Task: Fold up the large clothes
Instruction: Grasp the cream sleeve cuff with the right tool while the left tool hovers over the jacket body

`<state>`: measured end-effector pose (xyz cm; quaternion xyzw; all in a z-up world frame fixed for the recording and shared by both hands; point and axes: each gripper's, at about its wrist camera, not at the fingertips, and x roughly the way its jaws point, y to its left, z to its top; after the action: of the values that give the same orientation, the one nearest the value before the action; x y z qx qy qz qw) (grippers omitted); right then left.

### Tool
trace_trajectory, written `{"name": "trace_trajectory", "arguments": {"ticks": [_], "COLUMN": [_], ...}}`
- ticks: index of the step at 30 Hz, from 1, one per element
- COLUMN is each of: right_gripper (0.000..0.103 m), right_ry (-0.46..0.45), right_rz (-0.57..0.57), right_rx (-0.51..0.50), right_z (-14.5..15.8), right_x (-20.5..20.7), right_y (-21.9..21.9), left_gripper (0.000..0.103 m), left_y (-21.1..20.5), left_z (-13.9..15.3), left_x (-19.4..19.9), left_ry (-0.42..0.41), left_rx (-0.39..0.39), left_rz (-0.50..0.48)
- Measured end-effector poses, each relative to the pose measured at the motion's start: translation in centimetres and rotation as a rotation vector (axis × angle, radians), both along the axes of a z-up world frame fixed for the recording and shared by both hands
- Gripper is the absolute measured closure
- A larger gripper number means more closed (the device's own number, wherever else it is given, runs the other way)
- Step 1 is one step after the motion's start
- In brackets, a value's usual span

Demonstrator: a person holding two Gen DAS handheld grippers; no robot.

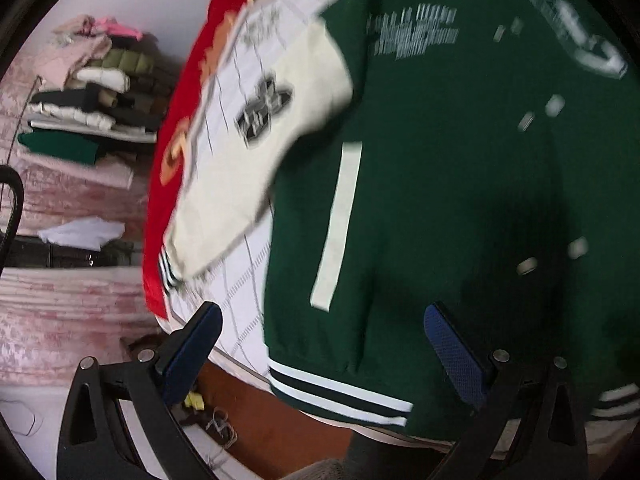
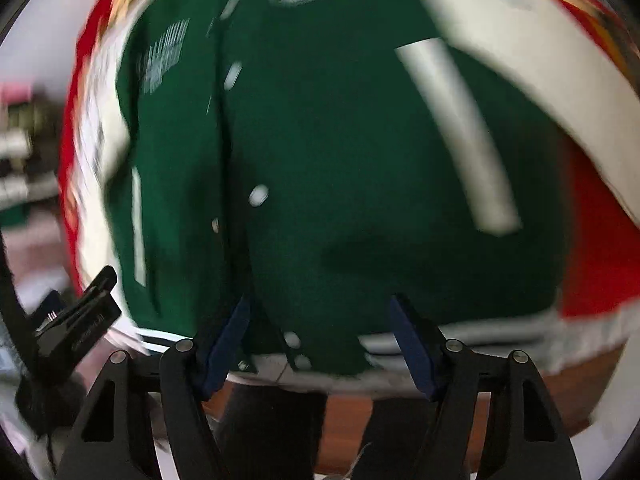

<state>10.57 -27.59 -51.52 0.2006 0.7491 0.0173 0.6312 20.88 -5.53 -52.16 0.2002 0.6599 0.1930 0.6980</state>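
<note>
Left claw (image 1: 322, 346) open above green jacket (image 1: 460, 200); lettering blurred.

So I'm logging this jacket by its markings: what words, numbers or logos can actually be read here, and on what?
None can be read.
Green jacket chest, white lines of print: too blurred.
Its cream sleeve, dark patch: blurred, unreadable.
Other chest side, pale emblem: shape only, no letters clear.
Right wrist view: the same print is smeared.
Black clip beside the jacket: faint lettering, too small.
</note>
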Motion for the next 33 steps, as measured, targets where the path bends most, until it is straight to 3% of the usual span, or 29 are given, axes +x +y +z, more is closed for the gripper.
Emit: {"name": "trace_trajectory", "arguments": {"ticks": [4,5,6,7,12,16,19,21,23,25,28,30,33], "right_gripper": [0.027,0.036,0.073,0.089,0.093,0.093,0.082,0.051,0.032,0.032,0.032,0.032,0.032], "right_ry": [0.109,0.090,0.051,0.034,0.035,0.019,0.067,0.049,-0.013,-0.058,-0.102,-0.141,-0.177], "right_rz": [0.154,0.159,0.157,0.155,0.091,0.169,0.145,0.065,-0.064,-0.224,-0.565,-0.817,-1.093], "right_rx": [-0.110,-0.142,-0.165,-0.173,-0.124,-0.066,-0.017,0.083,0.136,0.140,0.063,-0.030,-0.097], "right_z": [-6.0,-6.3,-6.2,-6.1,-5.1,-3.8,-5.9,-5.2,-3.3,-1.2,0.9,1.1,-1.0], "right_x": [1.0,1.1,1.2,1.3,1.2,1.4,2.1,2.5,2.2,1.8,-0.6,-3.9,-8.0], "right_y": [5.2,5.9,6.4,6.7,7.3,10.6,10.0,7.7,3.9,-1.0,-10.3,-16.9,-27.0], "left_gripper": [0.000,0.000,0.000,0.000,0.000,0.000,0.000,0.000,0.000,0.000,0.000,0.000,0.000], "left_y": [1.3,1.5,1.6,1.7,1.9,3.0,3.5,3.7,2.7,0.7,-3.8,-7.0,-12.1], "left_z": [-4.2,-5.0,-5.5,-5.7,-5.9,-6.1,-5.1,-3.7,-1.8,0.1,1.0,0.3,-2.4], "left_x": [-1.0,-1.4,-1.7,-2.0,-2.6,-2.3,-1.7,-1.1,-0.3,1.1,3.2,4.6,6.7], "left_ry": [0.041,0.050,0.053,0.053,0.025,0.027,0.040,0.020,-0.018,-0.064,-0.102,-0.105,-0.107], "left_rx": [-0.025,-0.040,-0.053,-0.065,-0.101,-0.094,-0.085,-0.090,-0.112,-0.144,-0.203,-0.222,-0.229], "left_rz": [0.031,0.032,0.032,0.031,0.014,0.016,0.026,0.026,0.009,-0.026,-0.078,-0.104,-0.154]}}
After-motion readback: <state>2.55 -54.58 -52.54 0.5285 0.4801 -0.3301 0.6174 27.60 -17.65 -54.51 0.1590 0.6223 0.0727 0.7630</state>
